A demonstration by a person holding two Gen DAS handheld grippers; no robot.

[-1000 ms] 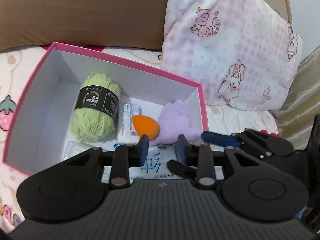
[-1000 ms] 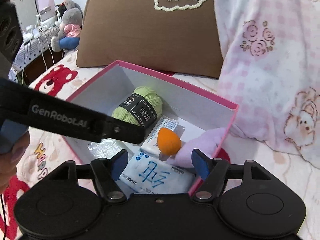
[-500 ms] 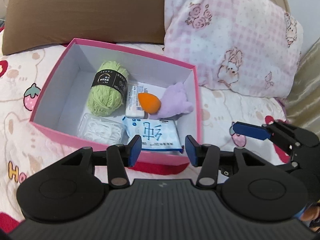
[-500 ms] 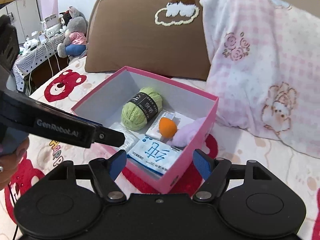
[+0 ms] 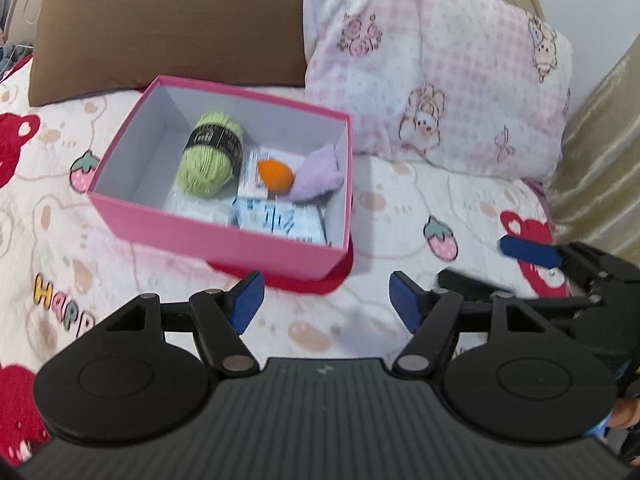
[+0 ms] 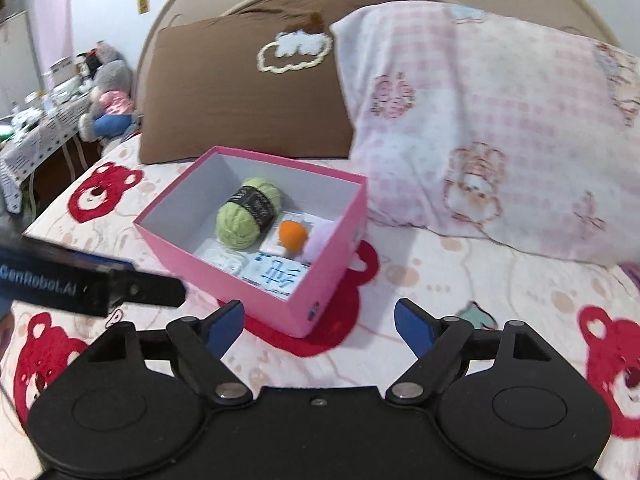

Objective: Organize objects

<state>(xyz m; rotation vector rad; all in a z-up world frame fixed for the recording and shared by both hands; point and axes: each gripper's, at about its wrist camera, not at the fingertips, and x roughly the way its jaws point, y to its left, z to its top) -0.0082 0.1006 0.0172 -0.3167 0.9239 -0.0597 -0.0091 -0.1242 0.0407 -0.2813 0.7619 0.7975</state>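
Pink box [image 5: 224, 240]: open-topped, white inside, standing on the printed bedspread [image 5: 380, 216] ahead of both grippers and apart from them.

Contents of the box:
- Green yarn ball [image 5: 210, 158] with a black band, toward the far left of the interior as seen from the left gripper.
- Orange sponge [image 5: 275, 176], egg-shaped, lying on a flat white packet [image 5: 250, 176] just right of the yarn.
- Lilac plush item [image 5: 318, 178], leaning against the right-hand wall.
- Blue-and-white tissue pack [image 5: 280, 220], flat against the near wall.
- Clear plastic packet [image 5: 200, 210], left of the tissue pack, partly hidden by the near wall.

Left gripper [image 5: 326, 300]: blue pads spread apart, having just been opening; only bedspread shows between them. It sits short of the box's near wall.

Right gripper [image 6: 320, 322]: blue pads spread wide, having just been opening; nothing between them. The box's near corner lies just beyond its left finger.

Brown pillow [image 6: 240, 100] with a white cloud patch: beyond the box, propped upright.

Pink checked pillow [image 6: 500, 132]: beyond and to the right of the box, beside the brown one.
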